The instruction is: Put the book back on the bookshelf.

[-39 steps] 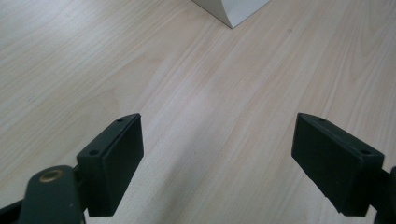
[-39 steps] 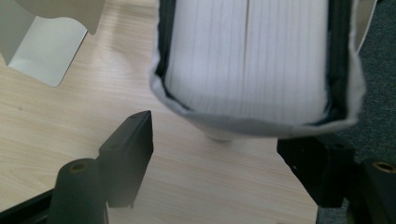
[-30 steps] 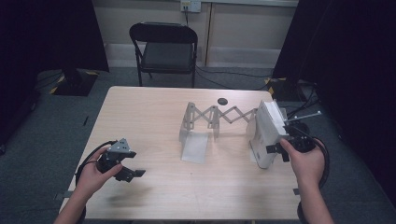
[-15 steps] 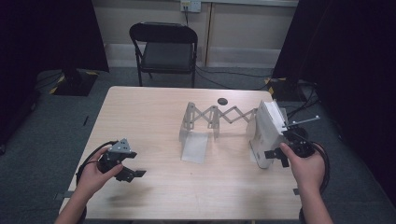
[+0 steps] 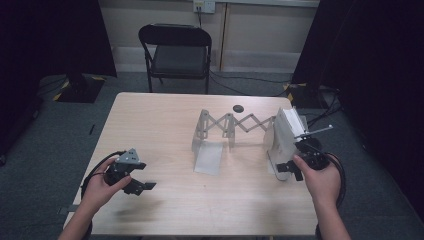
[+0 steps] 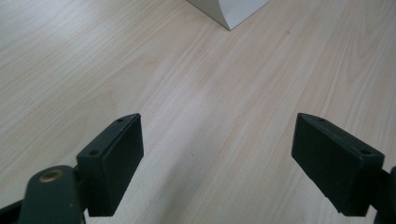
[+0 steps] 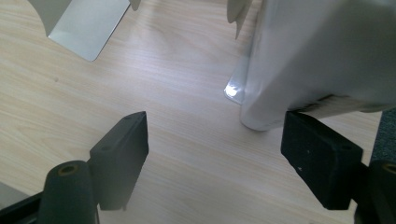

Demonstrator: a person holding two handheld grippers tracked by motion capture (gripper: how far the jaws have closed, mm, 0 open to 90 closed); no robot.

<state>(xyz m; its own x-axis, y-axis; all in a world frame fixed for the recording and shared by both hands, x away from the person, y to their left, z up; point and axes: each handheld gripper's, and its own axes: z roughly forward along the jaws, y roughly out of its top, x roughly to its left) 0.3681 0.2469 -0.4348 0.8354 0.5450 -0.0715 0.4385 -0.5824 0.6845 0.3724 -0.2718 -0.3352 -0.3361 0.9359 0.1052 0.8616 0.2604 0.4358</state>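
With right gripper (image 7: 212,158) fingers spread just beside the white upright end panel (image 5: 282,135) of the grey folding scissor rack (image 5: 235,125), straddle its lower edge squarely before pinching; left gripper (image 6: 219,158) fingers spread, idle over the worktop (image 5: 165,130).

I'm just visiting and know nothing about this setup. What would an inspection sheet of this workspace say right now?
Surface: pale wooden table, mostly bare.
Job's things: expanding metal rack with scissor links, stretched across the far middle; white book or folder standing at its right end plate.
Clutter: small dark round object near the far edge.
Grippers: left gripper open, low over bare wood at the near left, nothing between its jaws; right gripper open, right beside the white book's near bottom corner, not clamped on it.
Cables: black cable looping from the left gripper; more cables on the floor behind.
Surroundings: black folding chair beyond the table, grey carpet, dark curtains at both sides.
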